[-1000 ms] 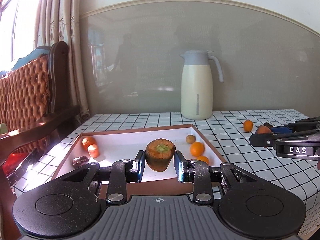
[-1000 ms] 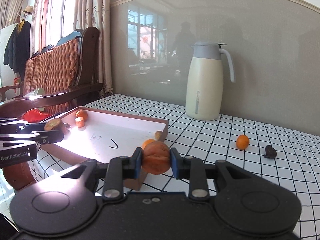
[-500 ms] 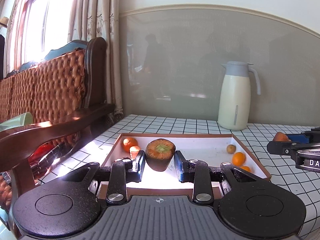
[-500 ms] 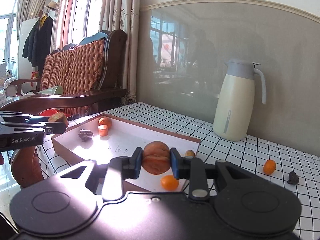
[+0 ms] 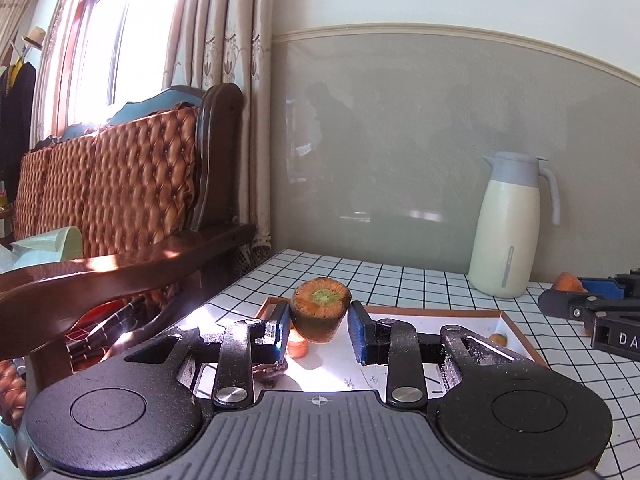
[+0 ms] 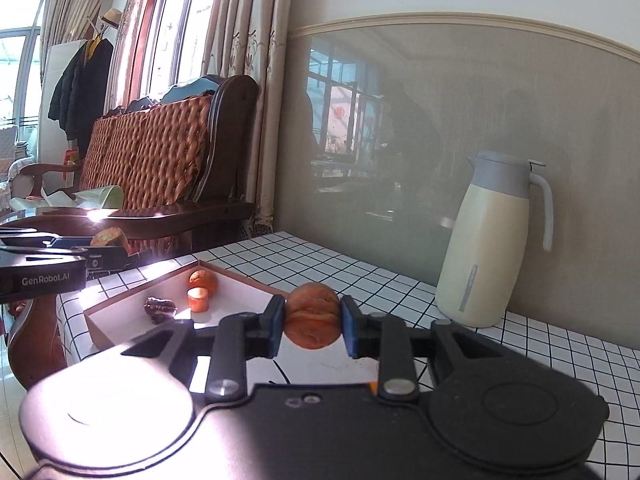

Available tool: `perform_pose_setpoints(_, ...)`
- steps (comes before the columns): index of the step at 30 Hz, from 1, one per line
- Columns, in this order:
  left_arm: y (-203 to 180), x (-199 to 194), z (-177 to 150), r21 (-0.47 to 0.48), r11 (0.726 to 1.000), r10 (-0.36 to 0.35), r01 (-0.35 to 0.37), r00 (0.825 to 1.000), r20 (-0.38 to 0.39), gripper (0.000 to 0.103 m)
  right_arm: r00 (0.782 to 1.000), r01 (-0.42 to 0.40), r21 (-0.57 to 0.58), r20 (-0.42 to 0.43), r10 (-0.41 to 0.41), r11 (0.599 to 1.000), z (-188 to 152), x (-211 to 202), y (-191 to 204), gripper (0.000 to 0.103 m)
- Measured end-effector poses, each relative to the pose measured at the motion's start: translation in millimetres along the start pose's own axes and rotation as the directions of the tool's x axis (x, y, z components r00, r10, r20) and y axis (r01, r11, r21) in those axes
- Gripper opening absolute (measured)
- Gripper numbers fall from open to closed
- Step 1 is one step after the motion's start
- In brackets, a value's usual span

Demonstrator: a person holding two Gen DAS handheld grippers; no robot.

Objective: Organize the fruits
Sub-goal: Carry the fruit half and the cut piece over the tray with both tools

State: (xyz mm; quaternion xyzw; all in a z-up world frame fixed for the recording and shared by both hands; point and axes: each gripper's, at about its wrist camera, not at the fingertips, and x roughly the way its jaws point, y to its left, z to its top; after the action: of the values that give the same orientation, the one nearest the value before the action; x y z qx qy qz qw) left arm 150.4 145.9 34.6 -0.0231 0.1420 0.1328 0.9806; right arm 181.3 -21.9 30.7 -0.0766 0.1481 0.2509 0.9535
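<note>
My left gripper (image 5: 319, 328) is shut on a carrot chunk (image 5: 321, 312) with a green-centred cut face, held above the white tray (image 5: 436, 313). My right gripper (image 6: 312, 325) is shut on a walnut (image 6: 312, 315), above the same tray (image 6: 120, 305). In the right wrist view an orange (image 6: 203, 281), a small carrot piece (image 6: 198, 299) and a dark dried fruit (image 6: 160, 308) lie in the tray's far left corner. The left gripper with its carrot chunk (image 6: 108, 237) shows at the left edge there. The right gripper's tips holding the walnut (image 5: 568, 282) appear at the right of the left wrist view.
A cream thermos jug (image 6: 490, 240) stands at the back of the checked tablecloth (image 6: 360, 272) by the grey wall. A wooden chair with a quilted brown back (image 5: 132, 184) stands close to the table's left side. A small round fruit (image 5: 498, 338) lies in the tray's right part.
Both grippers have swung leftward over the tray with their loads still held. The chair and window have come into view, and the jug has slid to the right of both views.
</note>
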Motion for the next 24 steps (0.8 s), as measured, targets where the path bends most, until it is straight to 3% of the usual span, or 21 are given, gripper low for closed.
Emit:
perform_pose_setpoints(6,-2.5,25.3,3.0,-0.029,1.0,0.009,-0.009,1.0,-0.013,0.032,1.0,0.005,0.014,-0.017,-0.005,1.0,-0.6,23.4,-5.6,0.021)
perform_pose_setpoints(16,-6.8,57.4,-1.3,0.008,0.999,0.032,-0.032,0.999,-0.039,0.032,0.998,0.008,0.032,-0.063,-0.006,0.999,2.5,54.7,-13.4,0.021)
perform_pose_setpoints(24,-6.3,83.6,-5.1,0.022,0.999,0.027,-0.025,0.994,-0.103,0.032,0.993,0.009,0.03,-0.121,-0.005,1.0,-0.5,81.4,-18.2,0.021)
